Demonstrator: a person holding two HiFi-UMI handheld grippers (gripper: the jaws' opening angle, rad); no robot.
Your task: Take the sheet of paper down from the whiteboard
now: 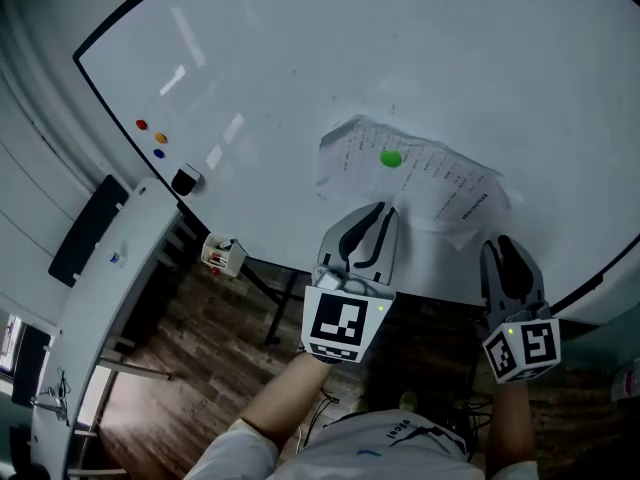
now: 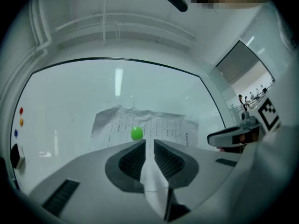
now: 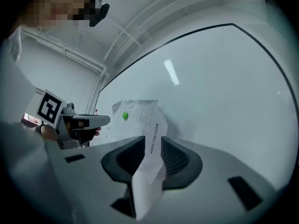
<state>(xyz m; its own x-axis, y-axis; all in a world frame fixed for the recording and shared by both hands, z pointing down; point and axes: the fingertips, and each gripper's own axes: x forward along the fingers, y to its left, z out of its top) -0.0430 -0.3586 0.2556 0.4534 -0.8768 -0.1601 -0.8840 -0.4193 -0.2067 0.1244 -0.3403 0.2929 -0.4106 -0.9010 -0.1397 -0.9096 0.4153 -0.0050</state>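
A crumpled printed sheet of paper [image 1: 430, 173] hangs on the whiteboard [image 1: 300, 68], pinned by a green magnet [image 1: 390, 158]. My left gripper [image 1: 378, 208] is at the sheet's lower edge. In the left gripper view the jaws [image 2: 148, 141] stand almost together, with the paper [image 2: 159, 125] pinched in the slit below the magnet [image 2: 136, 133]. My right gripper [image 1: 503, 243] is at the sheet's lower right corner. In the right gripper view [image 3: 153, 138] its jaws stand apart; the paper [image 3: 140, 115] runs loosely between them.
Red [image 1: 141, 125], orange [image 1: 161, 138] and blue [image 1: 160, 153] magnets and a black eraser [image 1: 185, 179] sit at the board's lower left. A small box of markers [image 1: 224, 255] hangs below. A long white desk [image 1: 90, 298] stands left over wooden floor.
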